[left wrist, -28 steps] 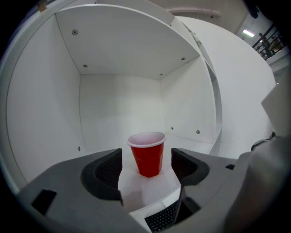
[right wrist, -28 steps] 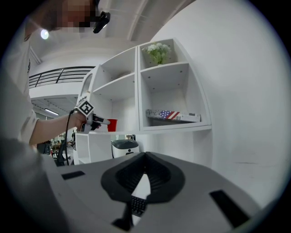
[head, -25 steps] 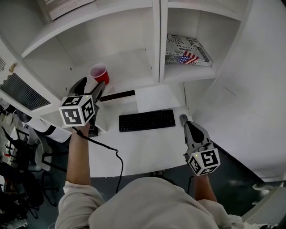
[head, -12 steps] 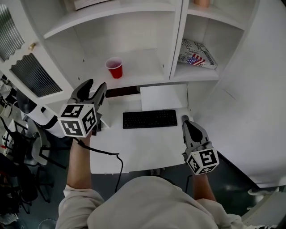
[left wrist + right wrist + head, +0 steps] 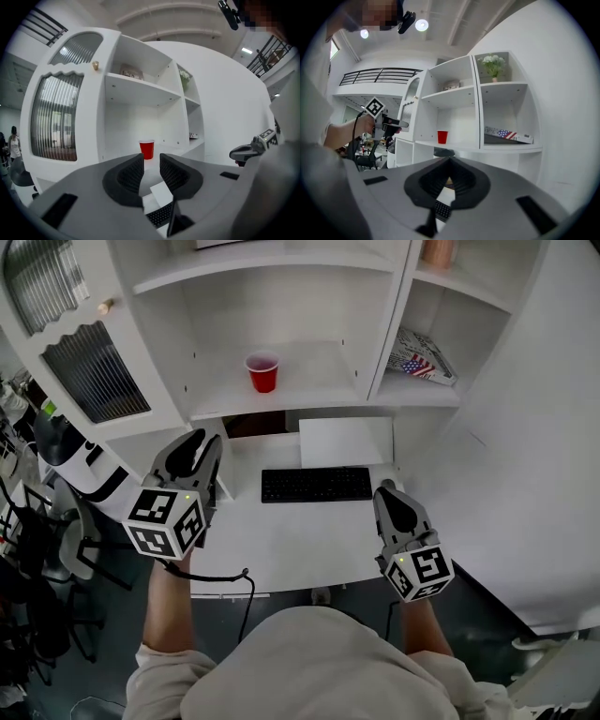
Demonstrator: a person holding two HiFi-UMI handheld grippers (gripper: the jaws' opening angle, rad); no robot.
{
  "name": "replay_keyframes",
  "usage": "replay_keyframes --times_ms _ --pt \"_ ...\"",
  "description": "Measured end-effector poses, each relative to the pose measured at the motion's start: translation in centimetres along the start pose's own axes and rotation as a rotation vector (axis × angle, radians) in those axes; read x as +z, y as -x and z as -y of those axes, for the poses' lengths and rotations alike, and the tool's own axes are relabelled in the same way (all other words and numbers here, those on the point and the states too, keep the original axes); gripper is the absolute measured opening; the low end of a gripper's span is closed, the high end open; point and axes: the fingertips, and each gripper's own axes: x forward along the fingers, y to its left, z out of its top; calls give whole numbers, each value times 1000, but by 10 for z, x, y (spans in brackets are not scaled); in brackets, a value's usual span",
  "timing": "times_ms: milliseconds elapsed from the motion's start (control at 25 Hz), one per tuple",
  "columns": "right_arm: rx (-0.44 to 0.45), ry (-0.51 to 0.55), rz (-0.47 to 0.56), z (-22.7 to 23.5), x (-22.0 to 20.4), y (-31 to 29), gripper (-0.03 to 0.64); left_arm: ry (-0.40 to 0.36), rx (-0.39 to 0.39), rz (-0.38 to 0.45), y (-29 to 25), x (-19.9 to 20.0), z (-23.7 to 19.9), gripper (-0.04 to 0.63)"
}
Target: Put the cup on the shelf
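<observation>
The red cup (image 5: 263,372) stood upright on the shelf (image 5: 309,399), in the wide left part, far from me. Nothing touched it. I held my left gripper (image 5: 202,440) over the left end of the desk (image 5: 291,545), on the near side, well apart from the cup. Its fingers were a bit spread & closing, w/ nothing btwn them. In the left gripper view I saw the cup far off through the gap. My right gripper (image 5: 384,493) was over the right end of the desk, fingers pressed together, holding nothing. A black keyboard (image 5: 316,484) lay on the desk btwn the 2 grippers, a bit farther out. A white sheet (image 5: 342,440) lay just past it. A book w/ a flag on it (image 5: 424,367) lay in the right part of the shelf. A black cord (image 5: 245,574) hung by my left arm.
</observation>
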Motion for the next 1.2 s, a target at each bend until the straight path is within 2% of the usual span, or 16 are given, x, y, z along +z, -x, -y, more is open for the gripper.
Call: replay_keyframes --times_ms 480,840,1200 --pt "45 43 13 -51 17 2 5 48 -13 -7 66 -41 0 25" --pt "68 69 31 -72 25 9 3 95 -34 -29 93 -76 10 14" --pt "79 78 33 -83 27 12 3 93 -35 -34 103 -87 11 9"
